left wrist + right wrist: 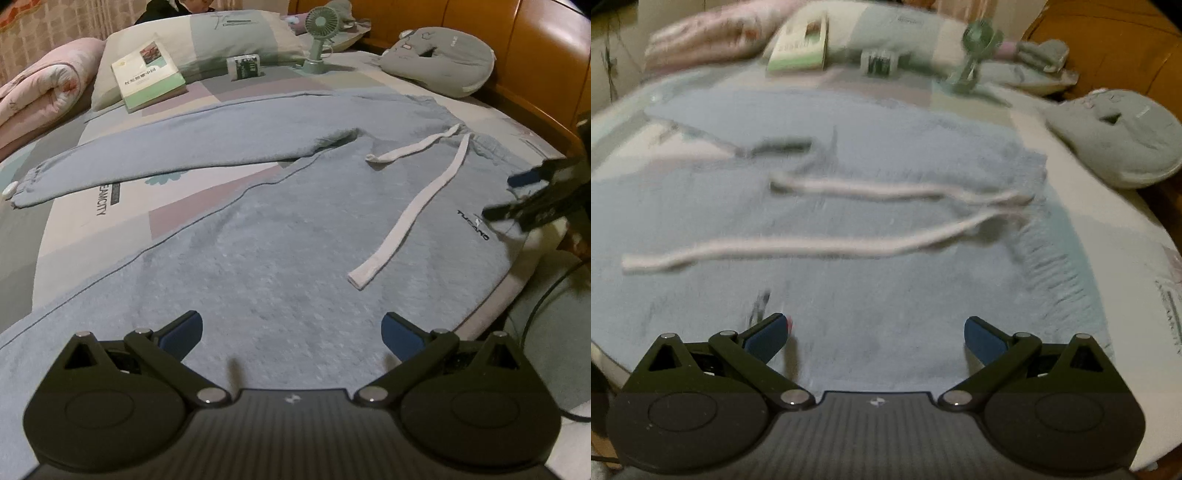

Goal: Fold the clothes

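Note:
Light blue sweatpants (280,229) lie spread flat on the bed, legs pointing left, waistband at the right, with two white drawstrings (417,206) lying across the front. My left gripper (291,332) hovers open over the near leg, nothing between its blue pads. In the left wrist view my right gripper (517,195) shows at the right edge, over the waistband near the black logo. In the blurred right wrist view the right gripper (877,334) stands open above the sweatpants (886,280), the drawstrings (812,247) stretched out ahead.
At the head of the bed sit a green book (147,74) on a pillow (221,40), a small box (245,67), a green desk fan (319,37) and a grey cushion (439,59). A pink quilt (40,88) lies left. A wooden headboard (517,55) runs along the right.

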`<state>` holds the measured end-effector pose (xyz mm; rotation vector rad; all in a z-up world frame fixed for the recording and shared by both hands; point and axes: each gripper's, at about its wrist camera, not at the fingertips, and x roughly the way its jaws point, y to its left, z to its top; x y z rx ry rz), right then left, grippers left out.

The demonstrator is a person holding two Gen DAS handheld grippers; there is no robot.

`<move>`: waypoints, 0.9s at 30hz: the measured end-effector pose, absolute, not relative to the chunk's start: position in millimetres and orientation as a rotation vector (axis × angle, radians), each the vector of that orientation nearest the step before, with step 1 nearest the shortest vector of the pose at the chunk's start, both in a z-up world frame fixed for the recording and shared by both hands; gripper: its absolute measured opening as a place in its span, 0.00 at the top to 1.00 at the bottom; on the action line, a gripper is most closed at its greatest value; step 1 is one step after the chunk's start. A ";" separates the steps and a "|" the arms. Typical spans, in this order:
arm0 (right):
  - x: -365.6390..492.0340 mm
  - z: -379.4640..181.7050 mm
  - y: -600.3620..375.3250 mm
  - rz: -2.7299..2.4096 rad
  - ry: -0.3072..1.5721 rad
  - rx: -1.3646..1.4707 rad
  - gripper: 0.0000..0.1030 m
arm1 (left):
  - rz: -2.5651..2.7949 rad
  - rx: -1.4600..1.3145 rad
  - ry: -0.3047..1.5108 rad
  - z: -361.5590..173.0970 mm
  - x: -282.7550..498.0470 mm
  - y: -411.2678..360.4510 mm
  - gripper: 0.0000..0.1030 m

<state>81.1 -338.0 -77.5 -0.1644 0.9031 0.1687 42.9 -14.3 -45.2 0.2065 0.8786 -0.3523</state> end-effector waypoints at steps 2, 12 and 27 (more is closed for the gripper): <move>72.9 -84.4 -343.0 0.147 0.904 -0.115 0.00 | -0.346 0.205 0.884 -46.4 41.8 -11.8 0.01; 50.1 -82.5 -348.8 0.116 0.945 -0.101 0.00 | -0.356 0.187 0.879 -55.5 55.9 -7.1 0.01; 47.6 -40.9 -318.4 0.143 0.827 -0.039 0.00 | -0.331 0.116 0.929 -68.7 75.9 19.6 0.01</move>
